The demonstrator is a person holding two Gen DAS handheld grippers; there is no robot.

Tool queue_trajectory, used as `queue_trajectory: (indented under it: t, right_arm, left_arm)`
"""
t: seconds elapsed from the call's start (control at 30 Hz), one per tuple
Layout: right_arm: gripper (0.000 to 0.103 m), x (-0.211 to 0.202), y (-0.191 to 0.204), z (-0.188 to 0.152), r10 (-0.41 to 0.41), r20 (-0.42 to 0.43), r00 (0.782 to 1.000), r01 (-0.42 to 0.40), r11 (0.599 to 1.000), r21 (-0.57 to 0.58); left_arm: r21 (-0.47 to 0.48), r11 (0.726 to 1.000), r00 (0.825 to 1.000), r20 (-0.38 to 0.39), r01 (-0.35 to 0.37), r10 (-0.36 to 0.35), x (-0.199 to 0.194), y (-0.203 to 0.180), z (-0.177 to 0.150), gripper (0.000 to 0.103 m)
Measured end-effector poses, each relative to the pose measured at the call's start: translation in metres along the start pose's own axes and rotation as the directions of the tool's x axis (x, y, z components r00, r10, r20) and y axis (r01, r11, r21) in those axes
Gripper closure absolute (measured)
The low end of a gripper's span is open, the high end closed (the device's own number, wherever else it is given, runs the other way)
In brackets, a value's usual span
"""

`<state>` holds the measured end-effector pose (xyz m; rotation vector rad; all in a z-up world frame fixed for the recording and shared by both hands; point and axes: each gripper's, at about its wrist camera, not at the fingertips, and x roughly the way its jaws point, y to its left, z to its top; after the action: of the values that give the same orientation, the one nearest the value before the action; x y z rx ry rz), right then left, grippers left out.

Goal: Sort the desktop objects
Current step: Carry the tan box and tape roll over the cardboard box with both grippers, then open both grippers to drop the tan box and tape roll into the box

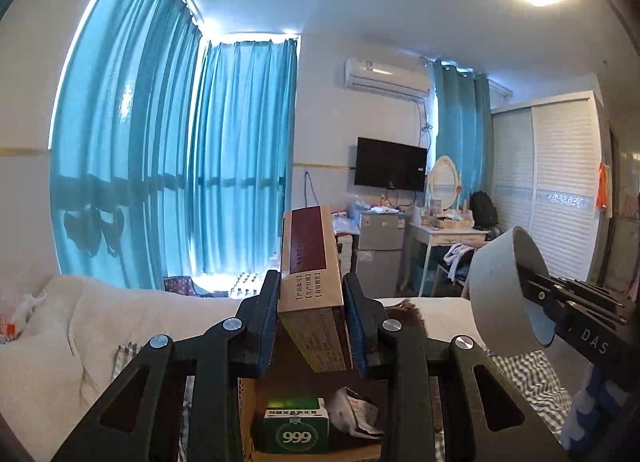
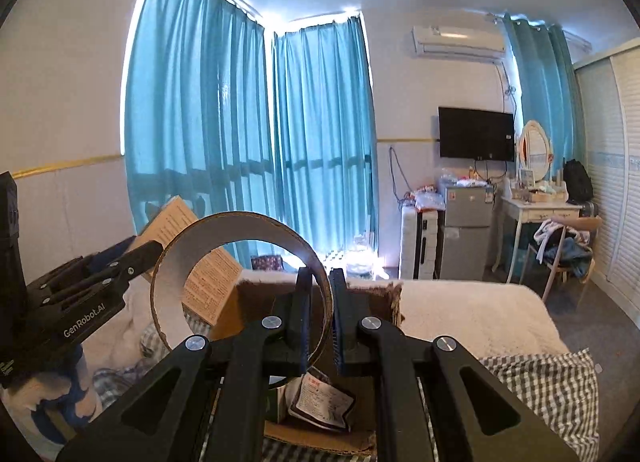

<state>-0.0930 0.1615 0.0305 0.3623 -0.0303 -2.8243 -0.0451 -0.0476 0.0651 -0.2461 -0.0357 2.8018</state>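
My left gripper (image 1: 310, 316) is shut on a tan carton with a dark red panel (image 1: 310, 258), lifted level above an open cardboard box (image 1: 246, 418). The same carton (image 2: 208, 278) shows in the right wrist view, with the left gripper (image 2: 132, 252) at the far left. My right gripper (image 2: 321, 316) is shut on the wall of a wide cardboard ring (image 2: 240, 222), held up over the box. That ring (image 1: 496, 290) hangs at the right of the left wrist view, in the right gripper (image 1: 528, 288). Inside the box lie a green 999 carton (image 1: 296, 432) and a dark sachet (image 2: 322, 402).
A bed with a cream blanket (image 2: 472, 314) and a checked cloth (image 2: 544, 386) lies under the box. Blue curtains (image 2: 224, 134), a small fridge (image 2: 466, 230), a dressing table (image 2: 536, 210) and a chair with clothes (image 2: 564, 246) stand behind. A gloved hand (image 2: 52, 394) holds the left gripper.
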Motion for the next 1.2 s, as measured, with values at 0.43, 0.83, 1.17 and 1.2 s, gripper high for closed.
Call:
queue_trajectory:
  t: [0.43,0.83,1.17,1.2]
  right_arm:
    - [0.095,0.109,-0.021,-0.071,0.007,-0.203,0.979,-0.003,1.0,0.019]
    - [0.066,0.146,-0.04,-0.1,-0.02,-0.285,0.958,0.029,0.999,0.029]
    - [0.048,0.098,-0.028,-0.072,-0.011,-0.217,0.976,0.02,0.999,0.04]
    - [0.048,0.088,-0.027,-0.07,-0.015,-0.206,0.978,0.023,0.999,0.041]
  left_arm:
    - [0.073,0.997,0.988,-0.149,-0.034,0.045,0.085,0.004,-0.077,0.072]
    - [0.127,0.991,0.973,-0.219,-0.042,0.07,0.132,-0.002,-0.117,0.065]
    - [0.055,0.998,0.988,-0.153,-0.019,0.027,0.094,0.008,-0.084,0.056]
    - [0.05,0.999,0.989,-0.144,-0.016,0.023,0.089,0.011,-0.079,0.056]
